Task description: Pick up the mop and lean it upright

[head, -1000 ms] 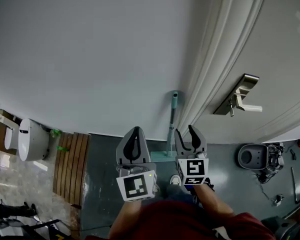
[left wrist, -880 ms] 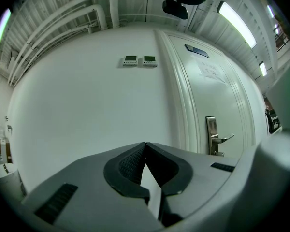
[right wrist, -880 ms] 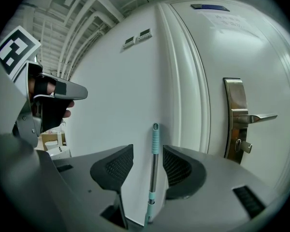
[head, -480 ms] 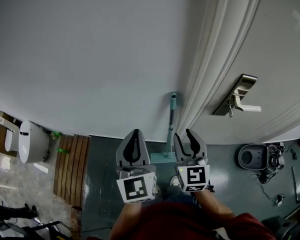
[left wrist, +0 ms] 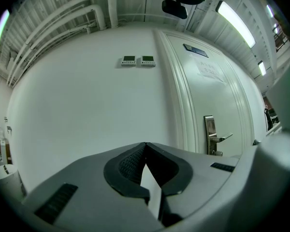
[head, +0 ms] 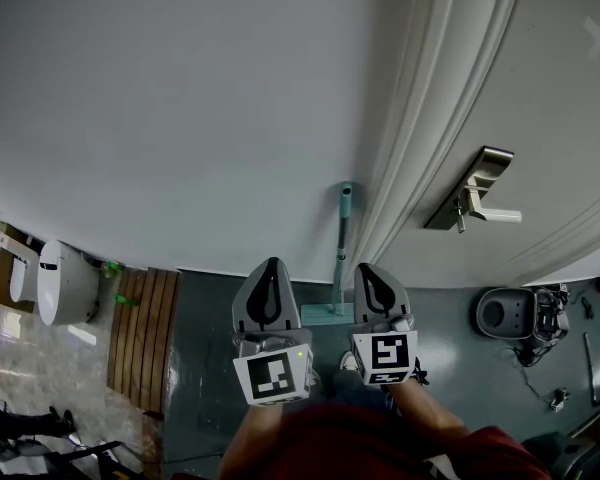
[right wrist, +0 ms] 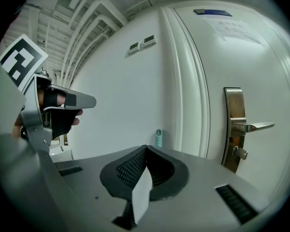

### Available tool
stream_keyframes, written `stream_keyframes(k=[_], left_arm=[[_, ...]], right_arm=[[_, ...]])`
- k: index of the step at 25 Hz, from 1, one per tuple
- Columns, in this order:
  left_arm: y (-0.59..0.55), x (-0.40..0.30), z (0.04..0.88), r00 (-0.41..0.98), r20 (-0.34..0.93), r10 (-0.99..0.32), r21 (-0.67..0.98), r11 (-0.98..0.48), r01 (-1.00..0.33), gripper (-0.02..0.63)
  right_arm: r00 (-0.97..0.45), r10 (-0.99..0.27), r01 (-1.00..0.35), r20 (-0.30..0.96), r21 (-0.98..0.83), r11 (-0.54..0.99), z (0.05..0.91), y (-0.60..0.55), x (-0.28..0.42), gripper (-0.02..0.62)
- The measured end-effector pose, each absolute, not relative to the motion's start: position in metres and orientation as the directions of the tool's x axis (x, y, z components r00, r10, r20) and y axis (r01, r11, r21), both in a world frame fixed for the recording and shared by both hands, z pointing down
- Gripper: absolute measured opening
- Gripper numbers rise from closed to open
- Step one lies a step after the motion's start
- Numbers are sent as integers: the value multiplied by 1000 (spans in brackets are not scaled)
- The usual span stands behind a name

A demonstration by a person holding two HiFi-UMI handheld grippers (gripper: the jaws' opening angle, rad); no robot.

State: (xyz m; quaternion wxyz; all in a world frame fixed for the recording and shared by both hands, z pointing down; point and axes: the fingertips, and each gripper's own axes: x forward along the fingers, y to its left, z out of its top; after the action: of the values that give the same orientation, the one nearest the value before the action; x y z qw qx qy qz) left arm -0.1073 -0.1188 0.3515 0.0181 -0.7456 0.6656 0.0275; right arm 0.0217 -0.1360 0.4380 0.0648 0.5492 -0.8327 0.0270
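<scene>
One mop (head: 341, 258) upright against the wall (head: 180, 108) beside the door (head: 560, 108), between my two grippers and just past them, my left gripper (head: 270, 264) closed and empty, my right gripper (head: 371, 267) jaws just closed together, nothing between them, mop handle just to its left, apart

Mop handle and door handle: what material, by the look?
Mop handle: likely painted metal or plastic tube, matte grey with a teal grip at its top; too small to settle. Door handle: metal, brushed silvery finish with soft highlights on lever and plate.
</scene>
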Motion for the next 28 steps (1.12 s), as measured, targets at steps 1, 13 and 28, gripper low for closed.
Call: stream_keyframes(k=[1, 13, 28], left_arm=[[-118, -108, 352, 112, -64, -992, 10, -113, -994, 14], [-118, -109, 351, 117, -57, -991, 6, -118, -993, 14], [-117, -106, 347, 124, -65, -990, 11, -124, -992, 14]], right_arm=[[-388, -911, -918, 138, 28, 395, 438, -136, 22, 18], [-392, -916, -920, 85, -2, 393, 400, -135, 28, 18], [-431, -902, -901, 5, -43, 431, 341, -133, 34, 18]])
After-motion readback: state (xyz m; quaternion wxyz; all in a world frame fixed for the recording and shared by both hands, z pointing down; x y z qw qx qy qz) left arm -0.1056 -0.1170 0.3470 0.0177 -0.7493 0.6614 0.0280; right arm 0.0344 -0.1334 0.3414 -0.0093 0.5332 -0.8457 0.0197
